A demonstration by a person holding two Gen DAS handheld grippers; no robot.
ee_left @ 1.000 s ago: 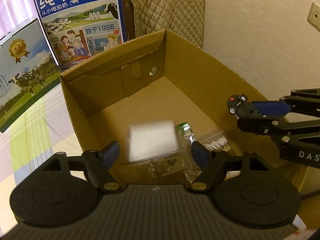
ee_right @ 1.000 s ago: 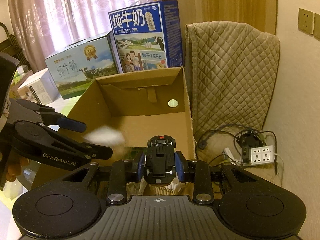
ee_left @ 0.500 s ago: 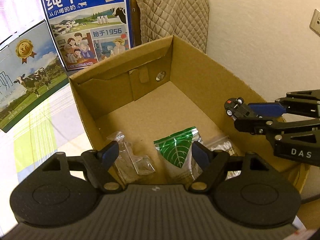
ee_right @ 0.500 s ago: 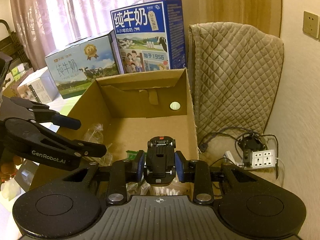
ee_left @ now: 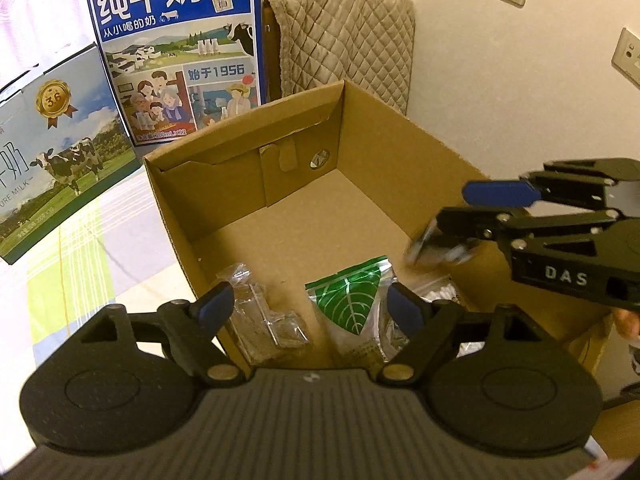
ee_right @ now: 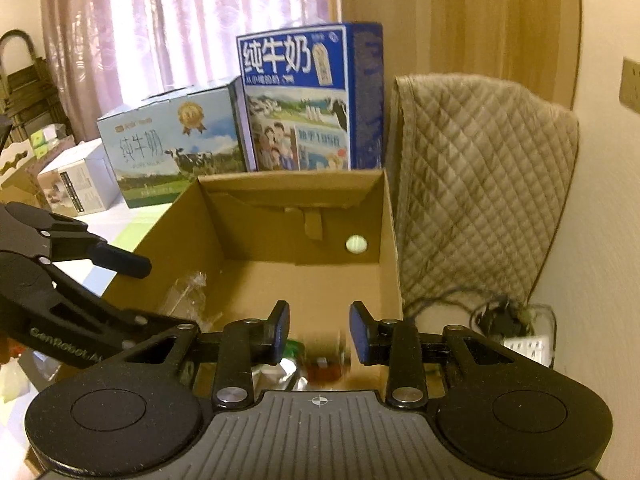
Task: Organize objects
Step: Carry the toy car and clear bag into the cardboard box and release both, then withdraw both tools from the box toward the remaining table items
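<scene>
An open brown cardboard box (ee_left: 400,168) is seen from above in both wrist views, with its far wall pierced by a small round hole. The left tongs (ee_left: 308,306) are held spread wide over the near edge of the box, with nothing between the blue pads. Below them, on the box floor, a clear crinkled plastic packet (ee_left: 264,316) and a green leaf-printed pouch (ee_left: 352,304) are laid side by side, and a clear bag of cotton swabs (ee_left: 436,292) is seen just beside the pouch.

The right tongs (ee_right: 319,332) are parted over the right side of the box, and nothing is gripped by them. A small dark toy car (ee_left: 438,246) appears as a motion blur just under their lower finger in the left wrist view, above the swab bag; whether it touches anything cannot be told. In the right wrist view it shows only as a smear below the pads.

Behind the box, a tall blue milk carton case (ee_right: 308,100) and a pale blue milk case printed with a cow (ee_right: 172,148) are stood, and a beige quilted cover (ee_right: 480,184) is draped to the right.
</scene>
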